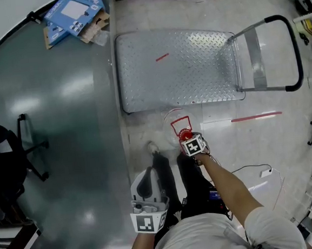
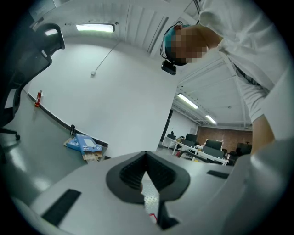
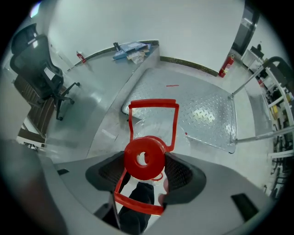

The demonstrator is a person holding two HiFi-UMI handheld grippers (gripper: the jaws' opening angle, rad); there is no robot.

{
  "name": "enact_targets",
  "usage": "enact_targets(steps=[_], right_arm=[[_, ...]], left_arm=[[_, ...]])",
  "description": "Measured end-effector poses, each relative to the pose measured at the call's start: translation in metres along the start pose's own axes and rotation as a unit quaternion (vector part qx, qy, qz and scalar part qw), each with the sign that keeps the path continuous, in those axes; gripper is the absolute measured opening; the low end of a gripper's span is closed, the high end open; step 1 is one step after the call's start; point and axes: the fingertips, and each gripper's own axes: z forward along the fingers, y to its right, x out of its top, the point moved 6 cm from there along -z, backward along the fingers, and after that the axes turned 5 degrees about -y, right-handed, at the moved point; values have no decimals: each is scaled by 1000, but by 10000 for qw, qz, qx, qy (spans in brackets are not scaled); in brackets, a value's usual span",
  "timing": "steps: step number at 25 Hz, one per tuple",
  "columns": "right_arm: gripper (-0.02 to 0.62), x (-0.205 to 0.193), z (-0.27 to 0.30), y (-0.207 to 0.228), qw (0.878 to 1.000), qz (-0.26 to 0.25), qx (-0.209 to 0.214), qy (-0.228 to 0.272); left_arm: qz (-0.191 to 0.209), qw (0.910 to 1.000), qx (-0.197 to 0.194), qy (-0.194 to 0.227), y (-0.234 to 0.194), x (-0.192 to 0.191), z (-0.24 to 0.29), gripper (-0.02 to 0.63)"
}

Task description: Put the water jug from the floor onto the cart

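The water jug (image 1: 179, 125) is clear with a red cap (image 3: 144, 158) and a red frame handle (image 3: 154, 121). It is on the floor side of the cart's near edge, just ahead of the person's feet. My right gripper (image 1: 187, 137) is shut on the jug's neck at the cap (image 1: 185, 134), and the pads (image 3: 181, 172) press it from both sides. Whether the jug's base touches the floor is unclear. The cart (image 1: 178, 68) has a bare diamond-plate deck, also seen in the right gripper view as the cart (image 3: 206, 110). My left gripper (image 1: 147, 177) is shut and holds nothing, well left of the jug.
The cart's push handle (image 1: 296, 49) stands at its right end. Blue cardboard boxes (image 1: 73, 14) lie at the far left by the wall, and a black office chair (image 1: 7, 156) stands at the left. Red tape (image 1: 256, 117) and a white cable (image 1: 257, 167) lie on the floor to the right.
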Motion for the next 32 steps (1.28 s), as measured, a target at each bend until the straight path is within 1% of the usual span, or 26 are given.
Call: enact_targets(steps=[5,8,11,15,19,22,27,32], right_arm=[[281,1,-83,-4,9991,360,190,-136],[281,9,-129,-9,9981,536,302,-50],[281,22,-164,-12,9971,708,255,147],[281,48,-195,-13,9968,674,96,416],[281,73,-218,0,9960,615,-36,644],[281,105,-226,15,9944,653,-57,827],[279,156,-228,49,9940,582,10,923],[279,205,-223,81,9954,432,100,845]], left_arm=[[8,9991,-115,415,-2,42,-13,4],[70,9976,-284,626,-6,65,-24,3],[45,9953,-504,827,-13,84,-29,3],[143,9923,-659,1041,-19,105,-28,3],[153,9908,-719,1135,-14,119,-22,3],[166,9908,-678,1161,-16,125,-5,3],[309,9907,-548,1204,-7,139,43,3],[379,9909,-320,1254,6,163,99,3]])
